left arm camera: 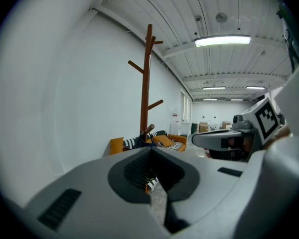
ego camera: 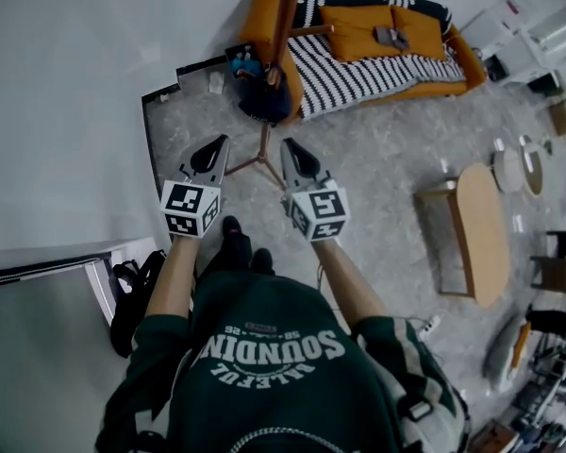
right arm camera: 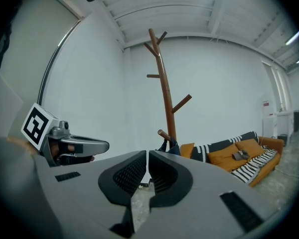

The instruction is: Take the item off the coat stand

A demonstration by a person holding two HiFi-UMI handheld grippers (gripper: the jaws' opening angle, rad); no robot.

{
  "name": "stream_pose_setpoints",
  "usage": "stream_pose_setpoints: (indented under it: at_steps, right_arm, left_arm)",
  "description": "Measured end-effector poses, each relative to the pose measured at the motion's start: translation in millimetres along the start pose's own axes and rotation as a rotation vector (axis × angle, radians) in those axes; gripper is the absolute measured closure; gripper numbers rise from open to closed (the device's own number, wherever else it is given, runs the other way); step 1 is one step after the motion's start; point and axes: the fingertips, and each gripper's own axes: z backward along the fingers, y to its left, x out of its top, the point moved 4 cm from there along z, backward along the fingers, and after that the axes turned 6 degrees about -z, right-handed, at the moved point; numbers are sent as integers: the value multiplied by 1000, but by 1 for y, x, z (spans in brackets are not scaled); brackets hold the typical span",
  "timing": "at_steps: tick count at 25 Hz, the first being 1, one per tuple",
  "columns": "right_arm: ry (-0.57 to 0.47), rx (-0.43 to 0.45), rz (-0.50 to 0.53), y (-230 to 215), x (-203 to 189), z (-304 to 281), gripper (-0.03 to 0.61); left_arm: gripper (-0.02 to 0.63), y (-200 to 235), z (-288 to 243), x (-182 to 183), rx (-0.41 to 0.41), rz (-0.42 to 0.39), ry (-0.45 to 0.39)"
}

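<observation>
A person in a dark green sweatshirt stands on a grey speckled floor and holds both grippers out ahead, side by side and a little apart. Both point toward the foot of a wooden coat stand that rises near a white wall. The left gripper has its jaws together, the ribbed pads meeting at the tip with nothing between them. The right gripper is likewise closed and empty, with only a hairline seam showing between its pads. A dark blue item hangs low on the coat stand, on a short peg just above the spread legs. It is beyond both grippers, and neither one touches it. The upper pegs of the stand are bare. Behind the stand sits an orange sofa draped with a black-and-white striped blanket and carrying orange cushions. A rounded wooden table stands well off to the person's right, apart from the sofa.
</observation>
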Motion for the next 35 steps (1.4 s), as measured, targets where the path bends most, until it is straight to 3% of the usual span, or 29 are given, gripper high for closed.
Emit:
stream_pose_setpoints:
  at_steps: [15,22,35]
  right_arm:
    - [88,7,-8,0,-40,-5,573]
    - [73,-24,-10,-5,-51,-14,398]
    - [69,-102,-5,-18,-52,-48,298]
  left_arm:
    - [612,-3,-8,-32,-23,41,46]
    - [612,-6,-8,-45,-35,62,58]
    - [612,9,-4,-60,-19,92,82]
